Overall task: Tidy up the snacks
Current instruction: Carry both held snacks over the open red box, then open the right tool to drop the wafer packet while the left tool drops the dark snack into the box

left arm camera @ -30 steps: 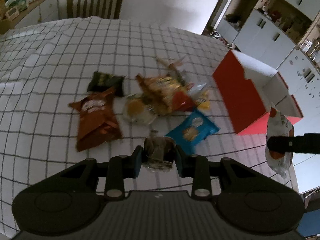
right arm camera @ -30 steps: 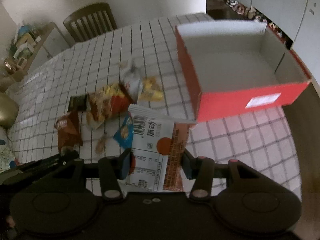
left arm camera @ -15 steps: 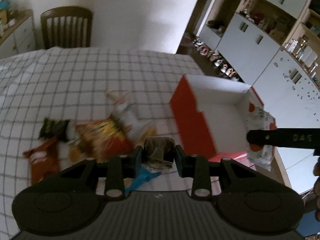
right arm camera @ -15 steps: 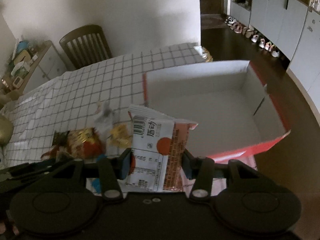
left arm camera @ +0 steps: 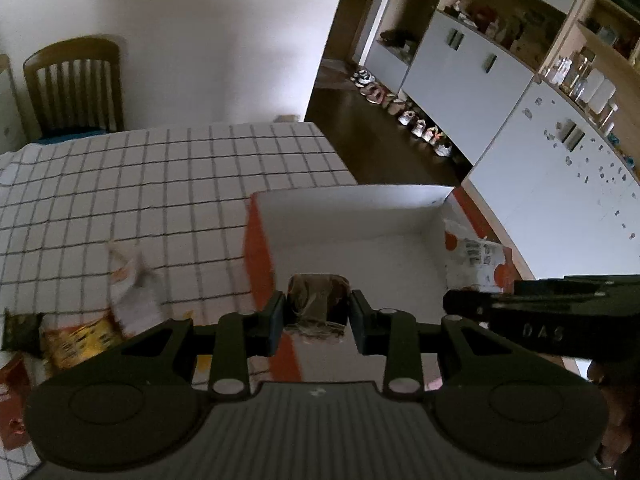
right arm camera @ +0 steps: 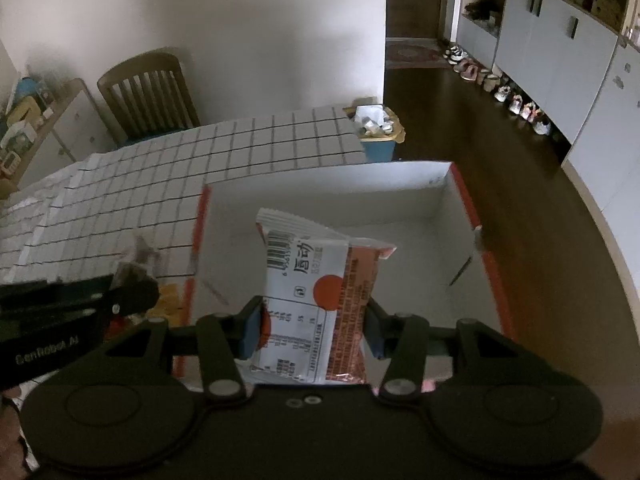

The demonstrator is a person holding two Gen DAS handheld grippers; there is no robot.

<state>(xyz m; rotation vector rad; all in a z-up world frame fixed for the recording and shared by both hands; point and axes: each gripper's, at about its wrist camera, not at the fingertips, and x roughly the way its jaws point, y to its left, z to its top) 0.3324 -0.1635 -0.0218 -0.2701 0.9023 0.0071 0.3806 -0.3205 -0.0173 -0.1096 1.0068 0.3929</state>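
Observation:
My left gripper [left arm camera: 317, 320] is shut on a small brown clear-wrapped snack [left arm camera: 316, 304], held over the near left part of the red box [left arm camera: 352, 204], which is white inside. My right gripper [right arm camera: 313, 332] is shut on a white and orange snack packet [right arm camera: 312, 284], held above the box's inside [right arm camera: 400, 236]. That packet also shows in the left wrist view [left arm camera: 476, 256], over the box's right side. The left gripper shows at the left of the right wrist view [right arm camera: 120, 292]. Loose snacks [left arm camera: 80, 332] lie on the checked tablecloth left of the box.
The box stands at the table's right end near the edge; dark floor lies beyond. A wooden chair [right arm camera: 148, 96] stands at the far side. A bin [right arm camera: 376, 128] sits past the table corner. White cabinets [left arm camera: 472, 92] and shoes [left arm camera: 416, 120] line the right wall.
Both grippers have moved right from the snack pile to above the open box, each still holding its snack.

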